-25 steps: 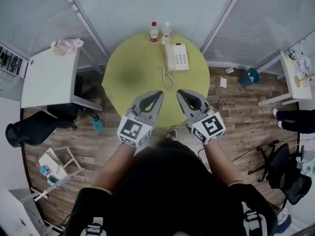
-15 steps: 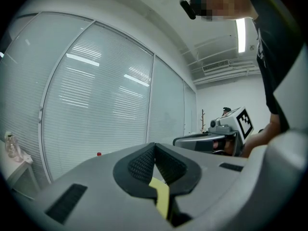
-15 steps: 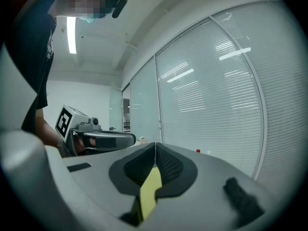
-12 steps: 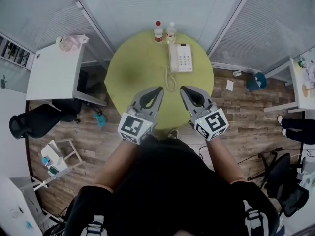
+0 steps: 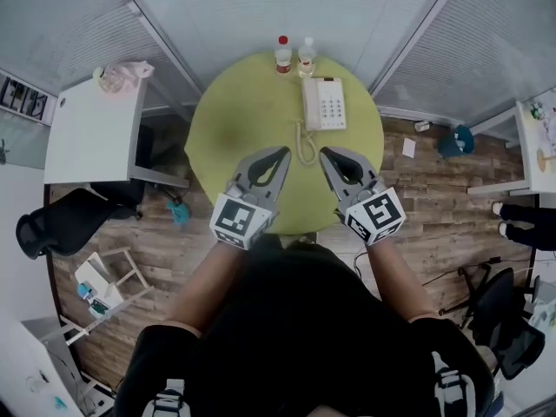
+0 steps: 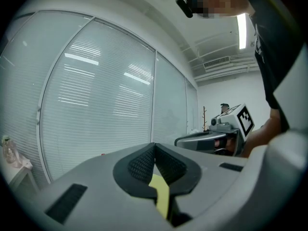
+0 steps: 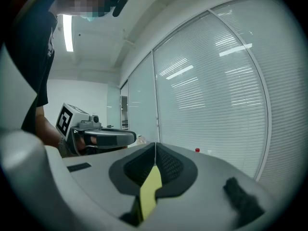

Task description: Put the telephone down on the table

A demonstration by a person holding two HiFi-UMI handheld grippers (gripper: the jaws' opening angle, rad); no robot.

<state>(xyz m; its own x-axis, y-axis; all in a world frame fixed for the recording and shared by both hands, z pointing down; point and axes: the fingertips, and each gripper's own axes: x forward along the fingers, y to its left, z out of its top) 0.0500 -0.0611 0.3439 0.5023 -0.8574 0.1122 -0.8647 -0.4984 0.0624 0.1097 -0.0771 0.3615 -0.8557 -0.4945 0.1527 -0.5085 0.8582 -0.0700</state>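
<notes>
In the head view, a white telephone is sitting at the upper centre of the frame on a round yellow-green table, just below two small bottles. The left gripper and right gripper are hovering side by side over the table's lower edge, apart from the telephone. In the left gripper view, its jaws are pressing together at lower centre with nothing between them, window blinds filling the background. In the right gripper view, its jaws are likewise meeting tip to tip, empty.
</notes>
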